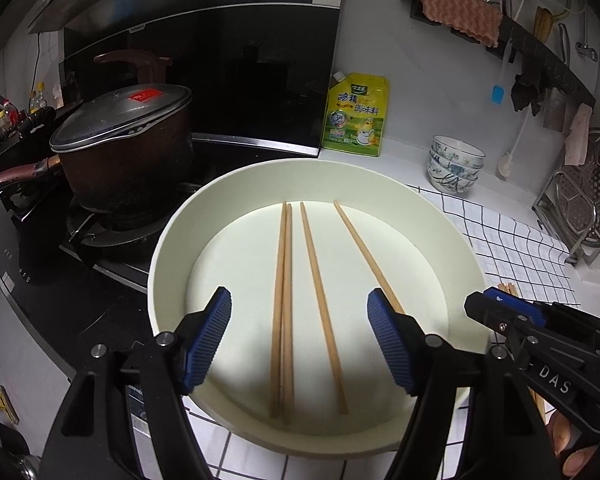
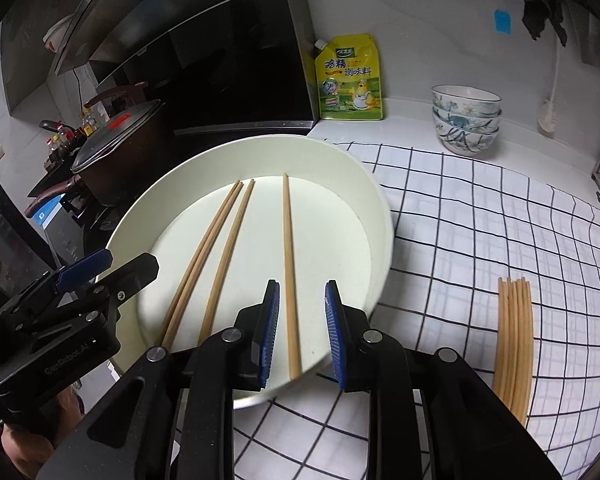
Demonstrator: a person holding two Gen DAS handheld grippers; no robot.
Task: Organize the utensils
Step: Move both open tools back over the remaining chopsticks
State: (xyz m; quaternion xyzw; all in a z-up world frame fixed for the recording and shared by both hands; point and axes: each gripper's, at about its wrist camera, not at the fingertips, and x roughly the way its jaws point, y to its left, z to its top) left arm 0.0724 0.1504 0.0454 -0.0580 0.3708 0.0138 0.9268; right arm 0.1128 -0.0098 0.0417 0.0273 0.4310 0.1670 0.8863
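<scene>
Four loose wooden chopsticks (image 2: 286,264) lie inside the round, cream-white shallow basin (image 2: 380,208), while a bundle of wooden chopsticks (image 2: 514,344) sits gathered on the black-and-white grid cloth (image 2: 480,216) to its right, so the sorting looks partly done. The right gripper (image 2: 302,332) straddles the rightmost chopstick with fingers apart, not clamped, and the left gripper (image 1: 300,336) hovers over the basin, wide open and empty.
</scene>
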